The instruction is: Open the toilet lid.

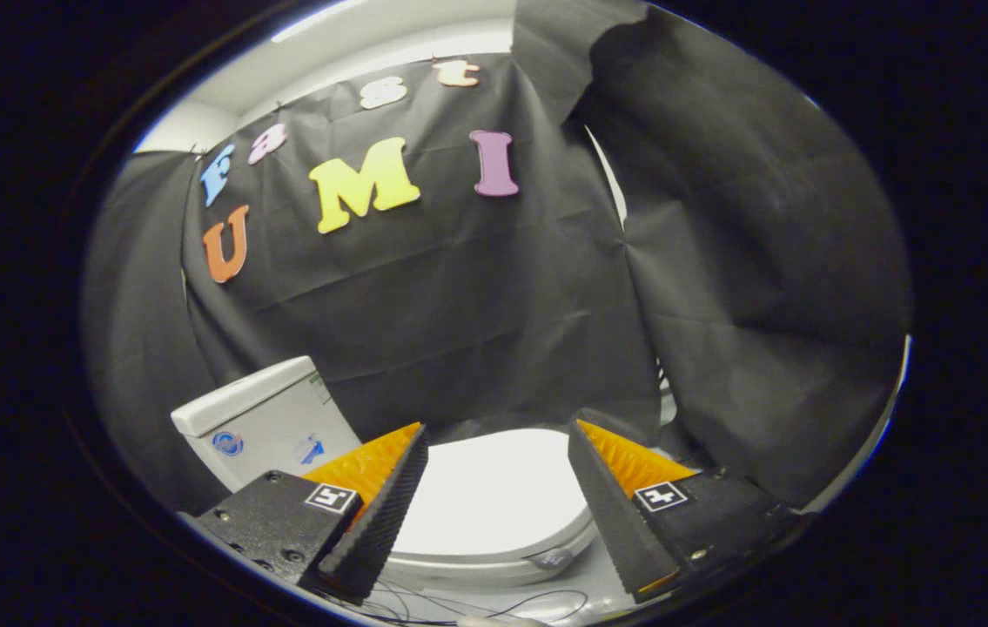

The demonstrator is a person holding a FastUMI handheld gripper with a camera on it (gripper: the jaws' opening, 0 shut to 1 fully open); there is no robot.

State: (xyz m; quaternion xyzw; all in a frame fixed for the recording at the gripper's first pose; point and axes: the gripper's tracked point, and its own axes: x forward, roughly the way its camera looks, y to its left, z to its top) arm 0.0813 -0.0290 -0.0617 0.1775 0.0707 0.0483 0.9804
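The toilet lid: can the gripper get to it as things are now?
Probably yes. The gripper is open, and the closed white toilet lid lies between and just beyond its fingers, with nothing over it. The tank stands aside.

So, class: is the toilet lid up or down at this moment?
Down. The white toilet lid lies flat over the bowl, beside the tank. The open gripper sits above it, fingers apart, touching nothing.

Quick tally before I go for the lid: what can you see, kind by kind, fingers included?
Toilet lid, white, closed, beyond the fingers: 1
Toilet tank, white, beyond the left finger: 1
Gripper fingers, open and spread apart, touching nothing: 2
Thin dark cables below the toilet, number unclear
Total: 4, cables aside
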